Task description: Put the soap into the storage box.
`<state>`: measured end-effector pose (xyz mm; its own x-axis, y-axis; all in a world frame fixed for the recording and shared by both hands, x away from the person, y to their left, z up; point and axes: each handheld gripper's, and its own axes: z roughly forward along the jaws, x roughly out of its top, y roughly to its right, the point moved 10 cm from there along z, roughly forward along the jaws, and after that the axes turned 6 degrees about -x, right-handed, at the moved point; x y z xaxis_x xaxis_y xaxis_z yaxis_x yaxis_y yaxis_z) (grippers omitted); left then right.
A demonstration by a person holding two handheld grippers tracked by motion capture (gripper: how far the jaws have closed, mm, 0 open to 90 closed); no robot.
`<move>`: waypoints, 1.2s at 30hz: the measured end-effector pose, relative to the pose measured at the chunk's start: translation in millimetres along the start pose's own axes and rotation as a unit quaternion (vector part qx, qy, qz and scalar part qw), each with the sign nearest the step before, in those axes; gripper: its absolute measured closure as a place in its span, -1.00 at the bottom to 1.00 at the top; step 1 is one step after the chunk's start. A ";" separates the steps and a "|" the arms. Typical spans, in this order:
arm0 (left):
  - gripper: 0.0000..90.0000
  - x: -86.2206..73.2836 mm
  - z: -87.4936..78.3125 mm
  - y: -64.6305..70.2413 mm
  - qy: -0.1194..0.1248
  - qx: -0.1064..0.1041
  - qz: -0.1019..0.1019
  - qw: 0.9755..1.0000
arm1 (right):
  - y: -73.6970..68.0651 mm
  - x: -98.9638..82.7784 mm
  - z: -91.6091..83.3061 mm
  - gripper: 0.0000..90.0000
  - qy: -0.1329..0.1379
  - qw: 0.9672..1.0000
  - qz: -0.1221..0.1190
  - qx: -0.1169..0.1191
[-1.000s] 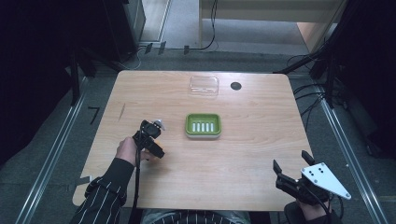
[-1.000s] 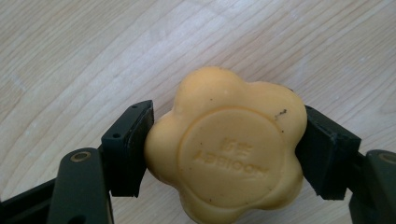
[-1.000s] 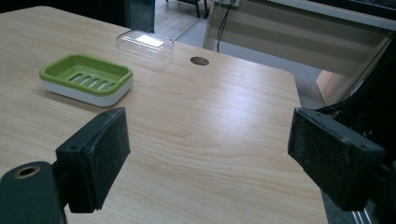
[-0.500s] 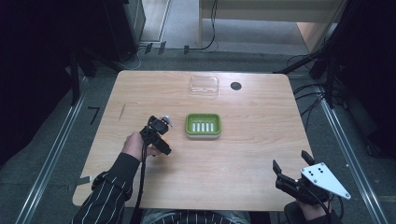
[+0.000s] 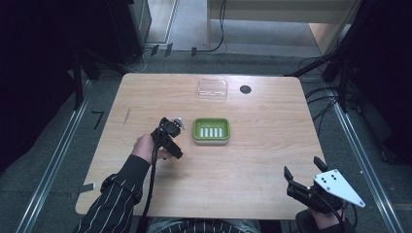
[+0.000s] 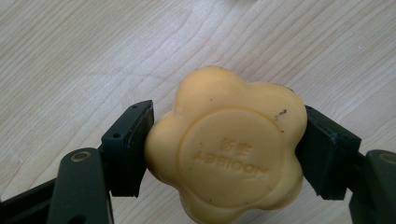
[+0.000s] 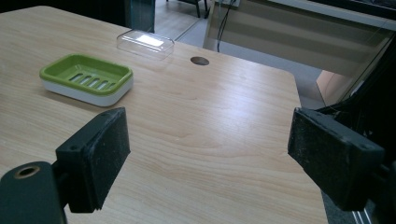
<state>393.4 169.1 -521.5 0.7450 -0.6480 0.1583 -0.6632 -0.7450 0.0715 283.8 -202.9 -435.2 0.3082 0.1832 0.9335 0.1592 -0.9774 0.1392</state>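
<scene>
Soap (image 6: pixel 224 151) pinched in left tool (image 5: pixel 171 127), just left of green soap dish (image 5: pixel 211 130).

Clamped by the edges only, across two lobes of the flower-shaped bar, above the bare surface (image 5: pixel 243 165) and short of the dish. Likely to slip or twist out, being rounded and slick, if swung fast or squeezed harder. Could clip the near rim of the dish and tip or shove it, if carried too low. May land askew or off the slotted tray if let go early. Right tool (image 5: pixel 305 180) gaping wide with nothing between its pads, well to the right of the dish, at the surface's near edge; too far off to steady the dish. Clear lid (image 5: pixel 212 89) beyond the dish, out of the path.
</scene>
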 end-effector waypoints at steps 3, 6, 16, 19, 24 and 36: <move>-0.38 2.1 1.4 0.8 -0.002 0.000 0.004 1.000 | 0.1 0.0 0.0 -0.70 0.000 1.000 0.000 0.000; -0.38 4.4 1.2 1.7 -0.003 0.001 0.007 1.000 | 0.1 -0.1 -0.2 -0.70 0.000 1.000 0.001 0.000; -0.38 14.0 -0.9 3.2 0.000 -0.003 0.018 1.000 | 0.3 -0.1 -0.2 -0.70 0.000 1.000 0.000 0.000; -0.38 16.6 -1.7 4.3 -0.001 -0.006 0.023 1.000 | 0.4 -0.2 -0.3 -0.70 0.000 1.000 0.000 0.000; -0.38 19.6 -2.9 5.4 -0.002 -0.009 0.028 1.000 | 0.2 -0.4 -0.4 -0.70 0.000 1.000 -0.001 0.000; -0.38 31.5 -2.8 8.8 -0.001 -0.009 0.043 0.999 | -0.5 -0.4 -0.5 -0.70 -0.001 1.000 -0.001 0.001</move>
<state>410.8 142.6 -513.1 0.6854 -0.7099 0.1624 -0.7260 -0.6835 0.0760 283.1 -202.6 -435.5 0.3095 0.1856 0.9326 0.1620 -0.9767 0.1406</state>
